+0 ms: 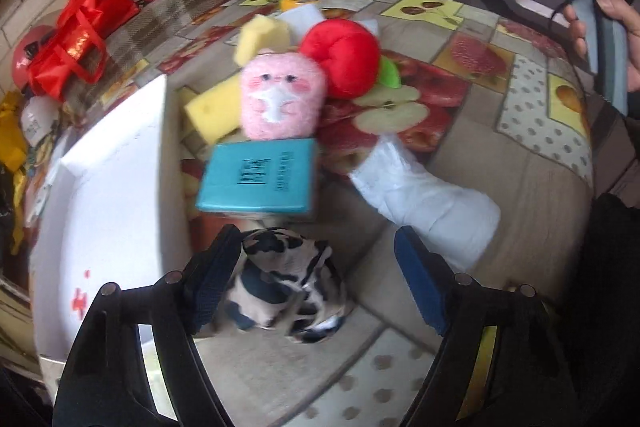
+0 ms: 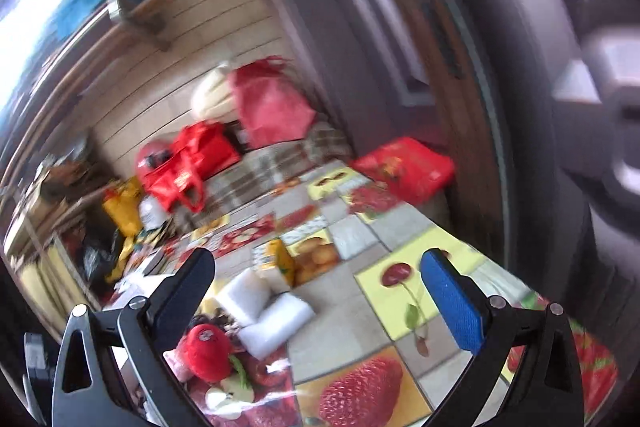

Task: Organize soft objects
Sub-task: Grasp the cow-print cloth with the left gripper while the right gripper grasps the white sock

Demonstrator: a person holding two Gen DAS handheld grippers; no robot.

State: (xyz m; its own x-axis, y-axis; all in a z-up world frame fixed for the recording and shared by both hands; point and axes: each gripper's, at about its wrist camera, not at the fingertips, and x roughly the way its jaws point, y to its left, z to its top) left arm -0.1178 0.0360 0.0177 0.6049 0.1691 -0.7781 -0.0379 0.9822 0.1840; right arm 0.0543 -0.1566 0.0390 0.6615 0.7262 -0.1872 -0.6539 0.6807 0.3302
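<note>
In the left wrist view my left gripper (image 1: 316,279) is open, its jaws on either side of a black-and-white cow-print soft toy (image 1: 286,287) on the table. Beyond it lie a teal sponge block (image 1: 258,179), a pink plush (image 1: 282,97), a red plush apple (image 1: 340,57), yellow sponges (image 1: 212,113) and a white wrapped roll (image 1: 424,195). A white tray (image 1: 112,195) lies to the left. My right gripper (image 2: 316,291) is open and empty, held above the table; the red apple (image 2: 208,351) and white foam blocks (image 2: 264,311) show below it.
The fruit-print tablecloth (image 1: 480,67) covers the table. Red bags (image 1: 76,39) and clutter sit on a checked couch at the far left. A red cushion (image 2: 404,167) lies at the table's far end. A dark door stands behind.
</note>
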